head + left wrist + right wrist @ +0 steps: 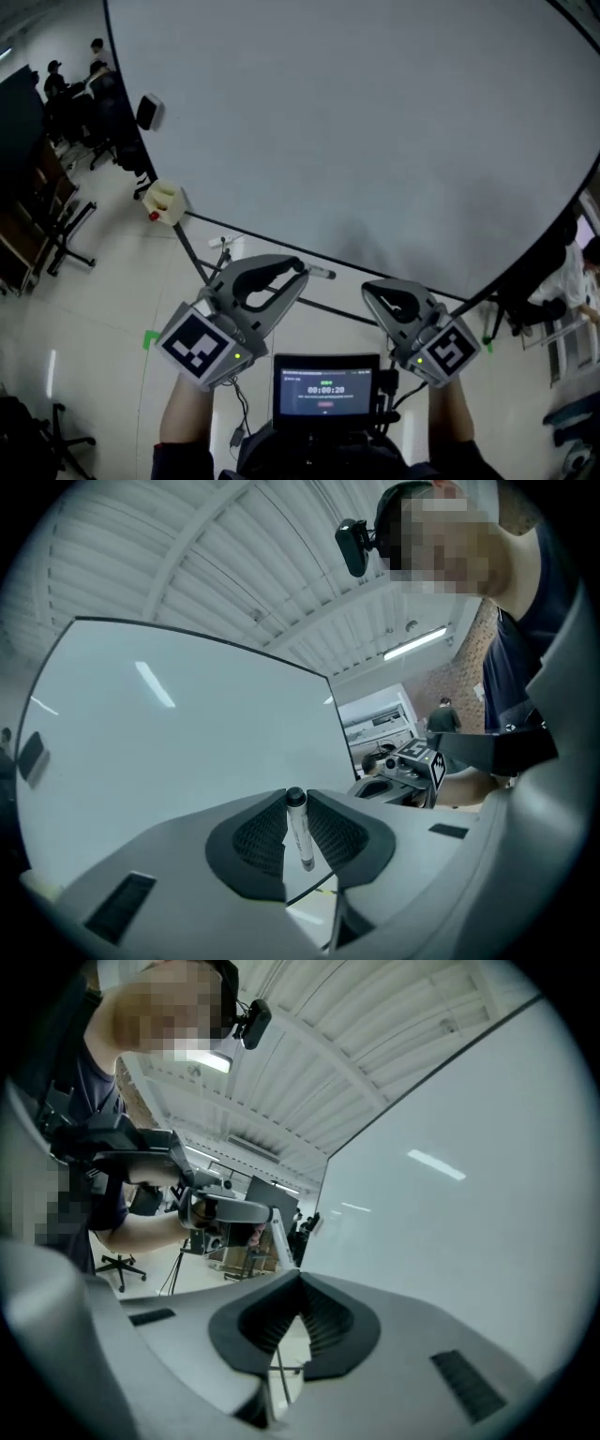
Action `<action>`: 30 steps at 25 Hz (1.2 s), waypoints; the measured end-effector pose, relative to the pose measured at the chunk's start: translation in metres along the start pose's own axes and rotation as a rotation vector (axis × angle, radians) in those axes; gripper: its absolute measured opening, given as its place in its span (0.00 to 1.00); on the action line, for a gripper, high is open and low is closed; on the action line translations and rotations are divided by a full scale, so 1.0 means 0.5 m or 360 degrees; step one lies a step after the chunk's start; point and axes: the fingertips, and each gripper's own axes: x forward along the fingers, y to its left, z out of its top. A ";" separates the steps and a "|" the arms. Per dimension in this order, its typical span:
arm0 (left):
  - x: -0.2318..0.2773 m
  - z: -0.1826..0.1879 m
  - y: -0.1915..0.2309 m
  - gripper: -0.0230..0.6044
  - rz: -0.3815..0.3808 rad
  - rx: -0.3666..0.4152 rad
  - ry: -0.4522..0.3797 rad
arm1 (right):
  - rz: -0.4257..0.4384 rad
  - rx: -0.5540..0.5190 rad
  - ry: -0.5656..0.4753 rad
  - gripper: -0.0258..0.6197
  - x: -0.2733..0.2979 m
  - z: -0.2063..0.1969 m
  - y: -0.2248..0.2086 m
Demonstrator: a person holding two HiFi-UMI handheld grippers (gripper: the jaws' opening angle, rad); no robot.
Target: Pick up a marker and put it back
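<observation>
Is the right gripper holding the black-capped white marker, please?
No, the left gripper clamps the black-capped white marker; the right gripper is shut.

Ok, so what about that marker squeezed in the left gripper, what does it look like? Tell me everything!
The marker is a slim, round stick with a pale, plastic-looking barrel and a dark end at the top. There is small dark print on its side, too tiny to read. It stands nearly upright, tilted a little, between the two ribbed dark pads of the left gripper, which press on it from both sides. Its dark end sticks out just past the jaw tips, with the whiteboard behind it. Nothing else touches it.
</observation>
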 end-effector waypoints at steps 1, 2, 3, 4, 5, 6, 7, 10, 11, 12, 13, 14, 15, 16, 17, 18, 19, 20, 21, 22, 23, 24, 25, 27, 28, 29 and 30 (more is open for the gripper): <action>-0.022 0.001 0.015 0.15 0.0045 0.0003 -0.0004 | 0.0045 -0.0011 -0.0008 0.06 0.025 0.003 0.011; -0.041 0.001 0.025 0.15 0.0093 0.0005 -0.0004 | 0.0093 -0.0020 -0.0022 0.06 0.044 0.006 0.021; -0.059 0.001 0.033 0.15 0.0141 0.0005 0.0000 | 0.0143 -0.0028 -0.0038 0.06 0.061 0.010 0.030; -0.078 0.000 0.042 0.15 0.0188 0.0005 0.0006 | 0.0193 -0.0035 -0.0052 0.06 0.080 0.015 0.039; -0.098 -0.001 0.054 0.15 0.0237 0.0004 0.0011 | 0.0243 -0.0041 -0.0063 0.06 0.101 0.020 0.050; -0.120 -0.002 0.070 0.15 0.0287 0.0001 0.0016 | 0.0293 -0.0050 -0.0070 0.06 0.127 0.025 0.061; -0.143 -0.001 0.089 0.15 0.0341 -0.0002 0.0021 | 0.0345 -0.0061 -0.0074 0.06 0.156 0.030 0.072; -0.209 -0.003 0.164 0.15 0.0517 0.0003 0.0057 | 0.0525 -0.0074 -0.0107 0.06 0.263 0.042 0.097; -0.225 -0.010 0.184 0.15 0.0571 0.0001 0.0076 | 0.0580 -0.0064 -0.0127 0.06 0.294 0.041 0.101; -0.237 -0.018 0.197 0.15 0.0620 -0.0005 0.0092 | 0.0626 -0.0052 -0.0147 0.06 0.316 0.036 0.104; -0.244 -0.027 0.204 0.15 0.0664 -0.0011 0.0106 | 0.0665 -0.0042 -0.0165 0.06 0.331 0.030 0.106; -0.250 -0.032 0.208 0.15 0.0707 -0.0016 0.0116 | 0.0702 -0.0036 -0.0180 0.06 0.340 0.026 0.109; -0.255 -0.035 0.211 0.15 0.0747 -0.0016 0.0123 | 0.0740 -0.0035 -0.0193 0.06 0.348 0.024 0.111; -0.260 -0.034 0.214 0.15 0.0785 -0.0013 0.0127 | 0.0777 -0.0038 -0.0204 0.06 0.354 0.025 0.115; -0.266 -0.034 0.218 0.15 0.0821 -0.0010 0.0131 | 0.0813 -0.0041 -0.0212 0.06 0.361 0.026 0.119; -0.271 -0.034 0.221 0.15 0.0854 -0.0008 0.0141 | 0.0845 -0.0039 -0.0219 0.06 0.367 0.027 0.123; -0.275 -0.037 0.226 0.15 0.0885 -0.0007 0.0155 | 0.0872 -0.0033 -0.0227 0.06 0.376 0.026 0.124; -0.276 -0.043 0.236 0.15 0.0917 -0.0007 0.0172 | 0.0896 -0.0022 -0.0236 0.06 0.389 0.023 0.119; -0.271 -0.051 0.252 0.15 0.0951 -0.0008 0.0193 | 0.0920 -0.0007 -0.0244 0.06 0.406 0.017 0.108; -0.263 -0.059 0.273 0.15 0.0988 -0.0011 0.0214 | 0.0949 0.0010 -0.0252 0.06 0.427 0.010 0.091; -0.254 -0.065 0.294 0.15 0.1026 -0.0015 0.0234 | 0.0981 0.0025 -0.0261 0.06 0.447 0.003 0.074; -0.246 -0.070 0.313 0.15 0.1062 -0.0018 0.0250 | 0.1014 0.0040 -0.0269 0.06 0.465 -0.004 0.059; -0.240 -0.072 0.328 0.15 0.1095 -0.0021 0.0264 | 0.1042 0.0054 -0.0278 0.06 0.481 -0.009 0.046; -0.231 -0.076 0.355 0.15 0.1152 -0.0036 0.0286 | 0.1087 0.0088 -0.0297 0.06 0.510 -0.016 0.027; -0.228 -0.079 0.368 0.15 0.1176 -0.0049 0.0293 | 0.1109 0.0104 -0.0305 0.06 0.523 -0.019 0.020; -0.226 -0.083 0.381 0.15 0.1199 -0.0061 0.0300 | 0.1130 0.0112 -0.0311 0.06 0.535 -0.022 0.015; -0.226 -0.087 0.394 0.15 0.1221 -0.0068 0.0306 | 0.1151 0.0111 -0.0316 0.06 0.546 -0.024 0.012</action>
